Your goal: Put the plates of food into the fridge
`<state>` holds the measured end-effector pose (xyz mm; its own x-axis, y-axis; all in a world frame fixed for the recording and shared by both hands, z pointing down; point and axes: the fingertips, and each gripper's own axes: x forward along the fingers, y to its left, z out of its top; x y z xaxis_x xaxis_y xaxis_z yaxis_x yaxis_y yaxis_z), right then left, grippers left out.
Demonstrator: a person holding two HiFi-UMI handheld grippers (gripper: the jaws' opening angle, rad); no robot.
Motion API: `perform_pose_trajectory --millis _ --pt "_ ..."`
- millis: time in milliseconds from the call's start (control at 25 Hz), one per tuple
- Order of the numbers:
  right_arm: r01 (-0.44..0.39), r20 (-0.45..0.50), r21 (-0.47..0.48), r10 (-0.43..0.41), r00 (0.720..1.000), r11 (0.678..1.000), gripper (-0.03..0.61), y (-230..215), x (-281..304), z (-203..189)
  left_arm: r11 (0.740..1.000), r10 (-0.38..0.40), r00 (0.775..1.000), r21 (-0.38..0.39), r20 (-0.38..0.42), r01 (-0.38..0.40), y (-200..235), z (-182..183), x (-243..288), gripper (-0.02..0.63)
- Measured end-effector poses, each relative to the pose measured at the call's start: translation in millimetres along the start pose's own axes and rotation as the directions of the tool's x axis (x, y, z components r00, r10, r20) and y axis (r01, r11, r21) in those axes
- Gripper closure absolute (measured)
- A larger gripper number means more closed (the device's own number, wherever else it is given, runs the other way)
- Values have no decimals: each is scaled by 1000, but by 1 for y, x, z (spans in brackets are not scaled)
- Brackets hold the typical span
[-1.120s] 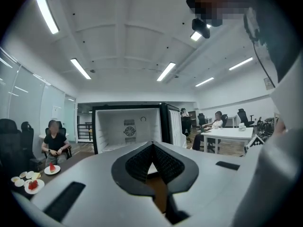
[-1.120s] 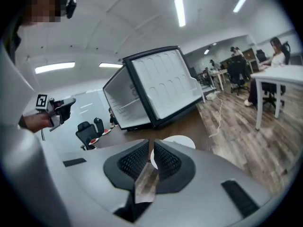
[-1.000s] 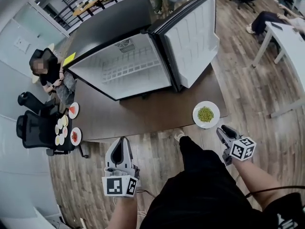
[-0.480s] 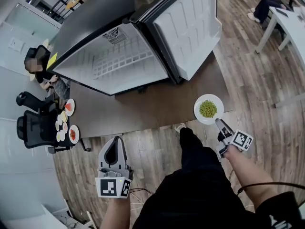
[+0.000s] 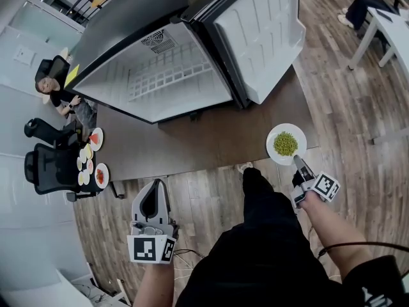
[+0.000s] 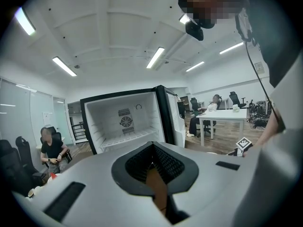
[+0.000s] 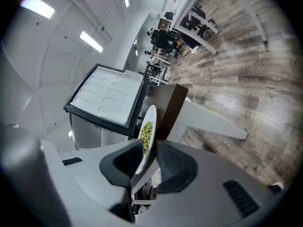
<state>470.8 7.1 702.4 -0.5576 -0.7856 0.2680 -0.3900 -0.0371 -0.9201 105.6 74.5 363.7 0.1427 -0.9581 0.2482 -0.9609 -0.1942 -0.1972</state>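
Note:
A white plate of green peas (image 5: 285, 144) sits on the near right corner of the brown table (image 5: 204, 147), in front of the open fridge (image 5: 167, 77). My right gripper (image 5: 298, 164) reaches the plate's near rim. In the right gripper view the plate (image 7: 147, 135) stands edge-on between the jaws of that gripper (image 7: 144, 167), which are closing and look pressed on the rim. My left gripper (image 5: 153, 204) hangs below the table's front edge, shut and empty; the left gripper view shows it (image 6: 154, 169) aimed at the fridge (image 6: 128, 119).
The fridge door (image 5: 259, 34) swings open to the right, behind the plate. More plates of food (image 5: 96, 139) (image 5: 101, 175) lie at the table's left end near black chairs (image 5: 48, 168) and a seated person (image 5: 61, 98). White desks stand at far right.
My right gripper has moved up from below the table edge to the pea plate's rim, and the rim is now between its jaws. The left gripper has dropped slightly.

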Motion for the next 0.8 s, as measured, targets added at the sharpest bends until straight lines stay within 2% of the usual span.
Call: perform_pose_trajectory --millis 40,80,120,240,320,480,800 --pt "43 0 -21 -43 999 999 514 -6 -3 1 1000 2 1000 -5 -1 -2 0 -1 0 607" --pt "54 0 -31 -54 999 998 522 -7 -3 2 1000 5 1000 -9 -3 -5 1 -3 -1 607" --pt "34 1 -28 -34 999 999 525 -5 -1 3 1000 7 1000 -12 -4 -7 2 -4 -1 607" --pt "-119 23 39 119 993 992 542 21 9 6 1000 16 1000 -26 -5 -16 6 -8 -3 607" --pt "-143 22 54 142 990 988 557 31 11 8 999 25 1000 -36 -3 -25 8 -8 -3 607" --pt "-149 -22 48 150 988 988 557 42 15 3 998 43 999 -50 5 -42 16 -7 -2 607" --pt "-185 -78 99 193 978 978 557 68 27 -11 995 70 997 -78 14 -69 27 -10 0 607"
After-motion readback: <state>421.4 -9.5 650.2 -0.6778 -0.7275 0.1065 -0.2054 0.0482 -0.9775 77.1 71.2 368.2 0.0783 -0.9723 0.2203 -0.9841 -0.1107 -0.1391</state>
